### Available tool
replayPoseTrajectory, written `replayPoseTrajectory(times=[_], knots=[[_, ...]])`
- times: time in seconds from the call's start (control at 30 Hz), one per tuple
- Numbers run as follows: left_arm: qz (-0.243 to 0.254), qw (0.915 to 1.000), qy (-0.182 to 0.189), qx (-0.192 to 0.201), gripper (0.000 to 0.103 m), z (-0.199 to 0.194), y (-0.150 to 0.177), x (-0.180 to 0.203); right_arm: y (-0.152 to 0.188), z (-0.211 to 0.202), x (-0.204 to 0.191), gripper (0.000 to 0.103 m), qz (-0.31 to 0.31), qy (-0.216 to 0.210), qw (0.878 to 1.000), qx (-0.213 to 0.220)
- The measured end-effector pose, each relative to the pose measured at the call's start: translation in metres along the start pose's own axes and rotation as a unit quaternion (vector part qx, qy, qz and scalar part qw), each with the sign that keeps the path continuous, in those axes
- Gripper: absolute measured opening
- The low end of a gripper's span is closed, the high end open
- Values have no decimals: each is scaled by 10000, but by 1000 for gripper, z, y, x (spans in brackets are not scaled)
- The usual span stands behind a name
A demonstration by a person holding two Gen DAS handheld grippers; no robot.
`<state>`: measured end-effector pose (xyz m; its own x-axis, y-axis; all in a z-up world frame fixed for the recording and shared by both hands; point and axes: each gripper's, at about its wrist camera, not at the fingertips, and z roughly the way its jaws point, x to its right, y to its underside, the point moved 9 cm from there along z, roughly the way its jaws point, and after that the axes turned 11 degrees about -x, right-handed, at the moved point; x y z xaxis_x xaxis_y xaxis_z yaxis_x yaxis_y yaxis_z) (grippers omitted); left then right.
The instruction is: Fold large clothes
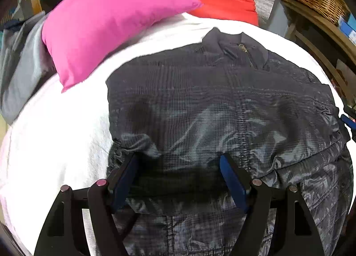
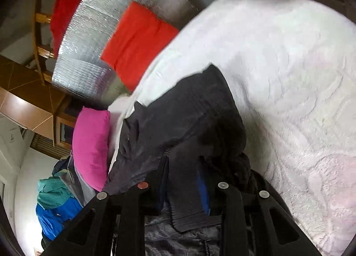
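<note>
Left wrist view had the dark quilted shiny jacket spread on the white fuzzy bedspread, sleeves apparently in; my left gripper hovered over it, jaws apart, empty. My right gripper pinched its ribbed cuff; I judged the body fold remained.
</note>
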<state>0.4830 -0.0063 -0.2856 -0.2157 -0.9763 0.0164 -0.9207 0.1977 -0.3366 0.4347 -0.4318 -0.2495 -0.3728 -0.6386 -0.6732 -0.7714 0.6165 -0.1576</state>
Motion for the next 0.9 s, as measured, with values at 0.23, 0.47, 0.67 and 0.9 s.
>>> replayPoseTrajectory(times=[0.23,0.47,0.67,0.9], knots=[[-408,9989,-23,224,77,-19,-5,-34,3,5,13,28,95,12,9994,-340],[-1398,9894,352,191,77,-21,0,-95,-10,-23,26,67,151,255,9994,189],[-1555,9854,695,-94,77,-2,8,-98,-4,1,35,67,165,359,9989,-255],[-1354,9856,986,-246,71,12,10,-70,7,17,36,49,-289,1008,9937,-408]])
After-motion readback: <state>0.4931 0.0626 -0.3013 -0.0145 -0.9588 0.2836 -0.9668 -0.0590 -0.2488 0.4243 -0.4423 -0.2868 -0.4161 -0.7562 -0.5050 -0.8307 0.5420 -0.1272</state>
